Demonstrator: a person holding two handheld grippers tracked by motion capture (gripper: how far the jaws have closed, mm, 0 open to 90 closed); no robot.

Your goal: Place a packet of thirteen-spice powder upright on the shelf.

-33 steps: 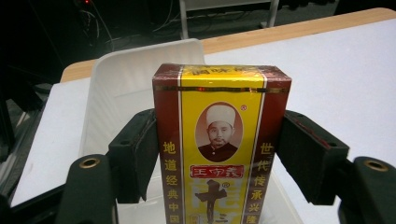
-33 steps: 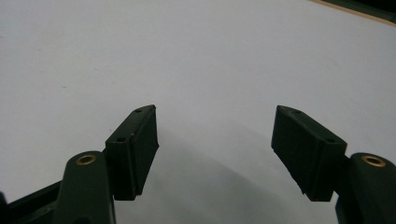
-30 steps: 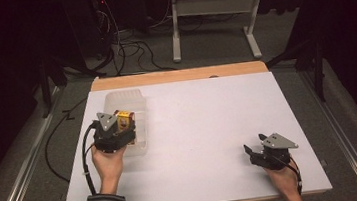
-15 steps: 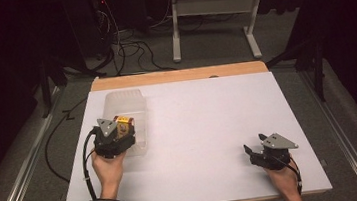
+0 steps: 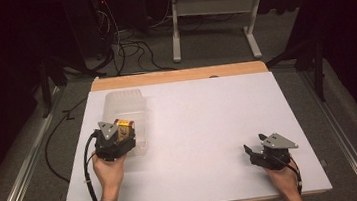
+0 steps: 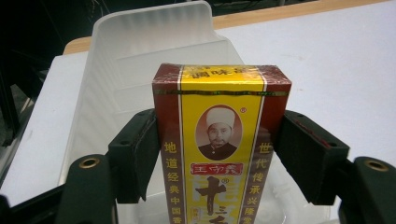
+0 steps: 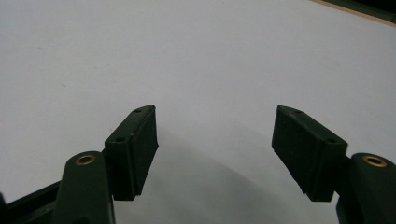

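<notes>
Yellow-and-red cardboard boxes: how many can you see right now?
1. The yellow-and-red cardboard box sits clamped in the left gripper, over the clear plastic bin.

boxes: 1 (image 6: 219, 140) | bins: 1 (image 5: 121, 102) | tools: 2 (image 5: 119, 129) (image 5: 250, 149)

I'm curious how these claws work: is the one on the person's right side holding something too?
No: the right gripper has its jaws spread wide apart over the bare white table, with nothing between them.
</notes>
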